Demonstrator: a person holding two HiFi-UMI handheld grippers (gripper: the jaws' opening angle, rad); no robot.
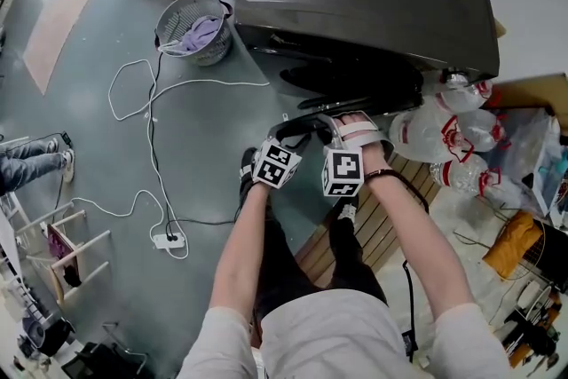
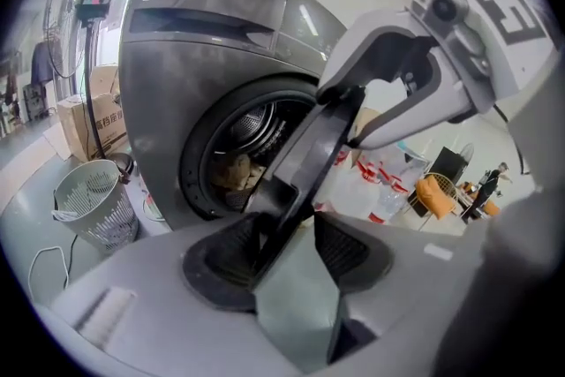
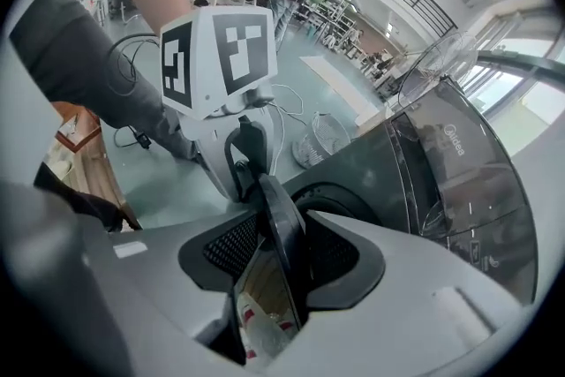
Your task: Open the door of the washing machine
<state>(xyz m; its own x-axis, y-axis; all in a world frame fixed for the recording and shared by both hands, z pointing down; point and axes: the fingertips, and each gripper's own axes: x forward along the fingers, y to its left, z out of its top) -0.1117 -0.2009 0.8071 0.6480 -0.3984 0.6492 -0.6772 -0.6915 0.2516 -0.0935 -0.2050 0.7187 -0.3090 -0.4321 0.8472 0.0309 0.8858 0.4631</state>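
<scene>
Plainly, the washing machine (image 1: pixel 373 4) stood on the floor (image 1: pixel 89 102) right in front of you, dark grey and front-loading. Its door (image 2: pixel 318 154) was already swung partly away from the opening, so the left gripper view looked past its edge into the drum (image 2: pixel 256 124), where a bundle of laundry (image 2: pixel 231 174) lay.

You had both tools on that door's free rim, side by side. Your left gripper (image 2: pixel 282 247) had its jaws apart around the rim: the dark edge lay against one pad, and a narrow strip showed between it and the other pad. Your right gripper (image 3: pixel 278 247) had the rim filling the gap between its jaws, with both pads against it, so it gripped the door. In the head view the two marker cubes sat close together, just short of the machine's front.

A white laundry basket (image 1: pixel 195 29) holding lilac cloth stood on the floor by the machine's front corner on your left side. A white cable (image 1: pixel 155 146) wound across the floor from there to a power strip (image 1: pixel 170 238). Large water bottles (image 1: pixel 444 142) were piled by the opposite front corner, next to a slatted wooden pallet (image 1: pixel 377 231) under your right arm.
</scene>
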